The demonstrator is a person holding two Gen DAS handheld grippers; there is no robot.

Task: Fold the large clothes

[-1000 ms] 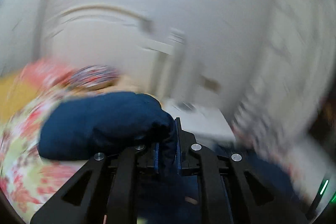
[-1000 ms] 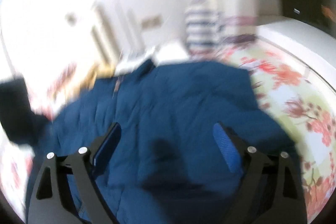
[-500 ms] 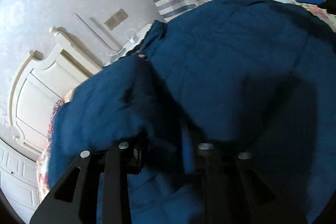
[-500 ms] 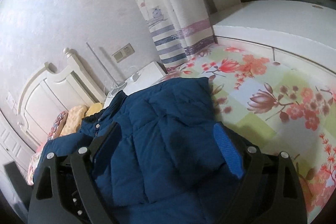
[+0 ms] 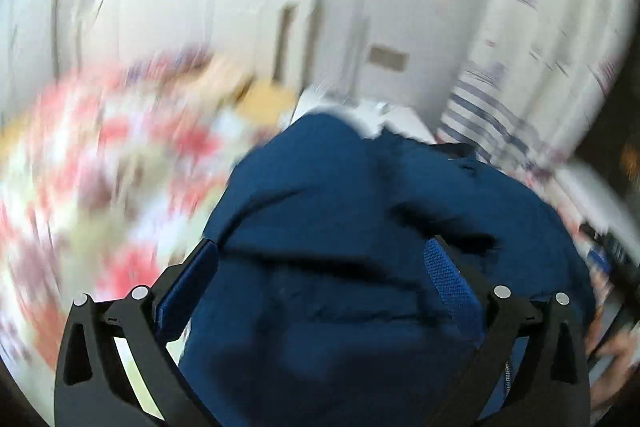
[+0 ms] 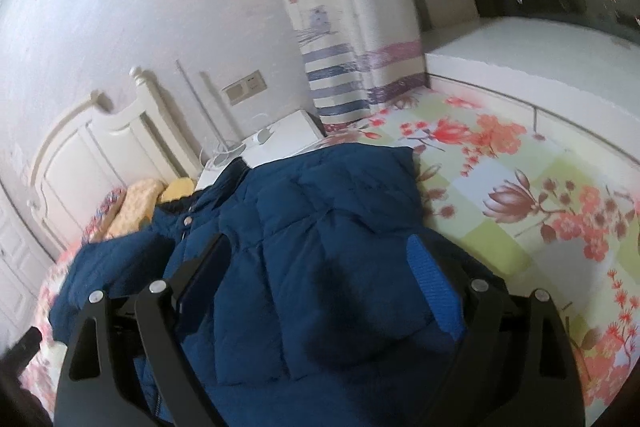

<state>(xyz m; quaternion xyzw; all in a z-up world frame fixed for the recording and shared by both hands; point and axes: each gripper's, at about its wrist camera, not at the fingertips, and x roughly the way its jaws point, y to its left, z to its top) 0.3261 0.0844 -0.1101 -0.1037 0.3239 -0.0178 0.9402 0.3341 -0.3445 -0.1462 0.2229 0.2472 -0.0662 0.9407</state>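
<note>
- Bedding first: a floral bedspread in pale green, white and coral covers the bed, and a dark navy quilted puffer jacket lies spread over it, collar toward the cream carved headboard.
- Left gripper, black with blue ribbed pads, has just been opening; its jaws now stand spread wide, with a bunched fold of the jacket lying between them. The pads are apart from each other and do not pinch the cloth.
- Left wrist view is heavily smeared, so the bedspread to the left of the jacket shows only as streaks of red and white.
- Right gripper is likewise spread, its two pads well apart above the jacket's quilted body; whether they touch the cloth I cannot tell, but nothing is clamped.
- A jacket sleeve trails off toward the left edge of the bed in the right wrist view.
- Yellow and peach pillows sit just beyond the collar, against the headboard.
- A white bedside cabinet stands beside the bed's head, with a striped cream curtain next to it.
- A blurred hand shows at the right edge of the left wrist view.
</note>
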